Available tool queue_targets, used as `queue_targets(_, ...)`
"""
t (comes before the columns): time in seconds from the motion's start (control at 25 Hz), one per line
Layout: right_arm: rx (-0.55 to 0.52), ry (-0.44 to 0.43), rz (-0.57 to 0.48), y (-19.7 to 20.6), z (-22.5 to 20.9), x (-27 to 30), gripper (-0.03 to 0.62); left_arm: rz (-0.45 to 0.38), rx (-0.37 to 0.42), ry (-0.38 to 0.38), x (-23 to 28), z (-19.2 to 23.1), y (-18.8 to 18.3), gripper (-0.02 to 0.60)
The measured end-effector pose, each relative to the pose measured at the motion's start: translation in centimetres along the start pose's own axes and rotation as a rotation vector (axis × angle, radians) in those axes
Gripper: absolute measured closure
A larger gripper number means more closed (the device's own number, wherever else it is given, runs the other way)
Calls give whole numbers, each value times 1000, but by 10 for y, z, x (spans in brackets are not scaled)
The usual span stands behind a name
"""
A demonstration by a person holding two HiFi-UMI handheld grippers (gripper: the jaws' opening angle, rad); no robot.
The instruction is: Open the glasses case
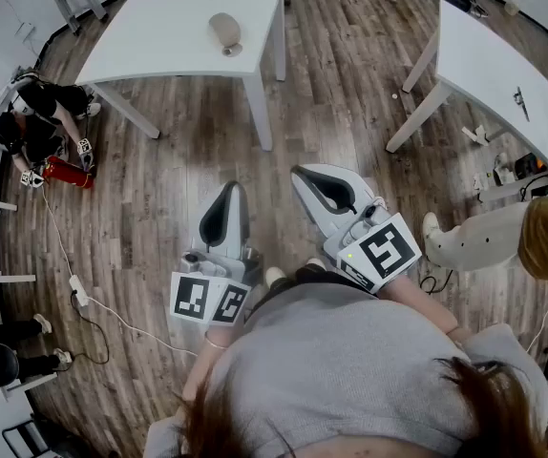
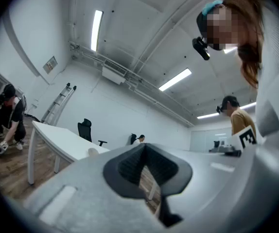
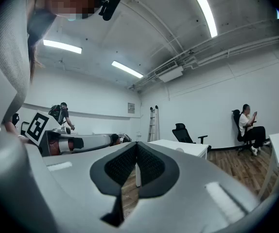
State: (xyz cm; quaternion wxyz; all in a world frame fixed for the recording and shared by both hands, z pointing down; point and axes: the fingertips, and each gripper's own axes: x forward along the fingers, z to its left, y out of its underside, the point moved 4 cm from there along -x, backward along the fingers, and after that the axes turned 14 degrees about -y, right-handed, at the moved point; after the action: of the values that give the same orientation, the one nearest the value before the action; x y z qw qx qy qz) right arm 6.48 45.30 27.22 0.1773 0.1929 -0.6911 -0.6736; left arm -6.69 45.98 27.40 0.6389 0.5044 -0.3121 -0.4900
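Observation:
A beige glasses case (image 1: 224, 31) lies closed on the white table (image 1: 174, 36) across the wooden floor, far from both grippers. My left gripper (image 1: 232, 191) and right gripper (image 1: 305, 174) are held side by side close to my body, both shut with nothing between the jaws. In the left gripper view the shut jaws (image 2: 144, 148) point roughly level, and the case (image 2: 93, 152) shows as a small pale lump on the table (image 2: 61, 140) beyond. In the right gripper view the shut jaws (image 3: 136, 145) aim toward the same table (image 3: 183, 147).
A second white table (image 1: 503, 65) stands at the right. A person (image 1: 35, 122) crouches at the left beside a red extinguisher (image 1: 66, 173). Another person (image 1: 541, 237) in a yellow top is at the right edge. A power strip with its cable (image 1: 78, 289) lies on the floor.

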Motion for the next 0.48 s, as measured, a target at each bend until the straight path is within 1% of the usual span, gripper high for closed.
queue_targets(0.2,-12,-3,-9,-2,0,-3,588,-11,15,-3,-1,-4,-1,584)
queue_targets(0.36,-16,-16,-8,-3,3,-2,588,-9,-16,-5,-4,-2,-2,584)
queue_targets(0.48,-20,-20,0,-2,3,-3,588,-10,-15,-8,-5,-4,-2,584)
